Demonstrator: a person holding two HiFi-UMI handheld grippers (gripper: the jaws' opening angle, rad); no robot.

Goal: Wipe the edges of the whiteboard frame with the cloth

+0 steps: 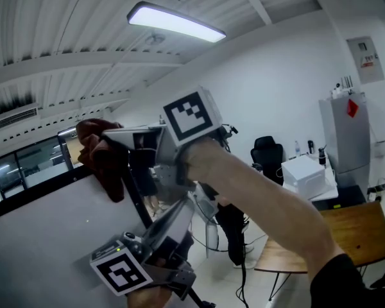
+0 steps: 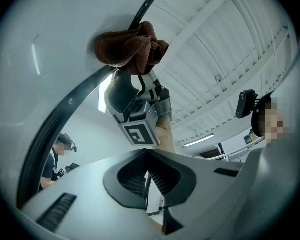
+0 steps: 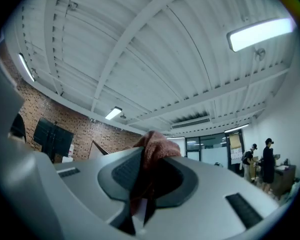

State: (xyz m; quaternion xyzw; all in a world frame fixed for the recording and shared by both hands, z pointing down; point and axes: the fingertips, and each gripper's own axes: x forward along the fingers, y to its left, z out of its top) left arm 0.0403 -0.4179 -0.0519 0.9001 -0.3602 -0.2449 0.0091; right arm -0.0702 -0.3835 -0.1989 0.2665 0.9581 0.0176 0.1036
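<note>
Closest to the lens, the left gripper (image 2: 147, 175) sat pinched together on nothing. The right gripper (image 3: 144, 178) clamped the brown cloth (image 1: 100, 151), bunched past its fingertips against the whiteboard frame (image 2: 65, 107) (the black rim). Steady pressure along that edge seemed wise.

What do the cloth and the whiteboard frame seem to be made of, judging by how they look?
The cloth looks like soft terry or microfibre: reddish-brown, matte, with a fuzzy, bunched surface. The whiteboard frame looks like smooth black plastic or painted metal with a faint sheen; I cannot tell which.
</note>
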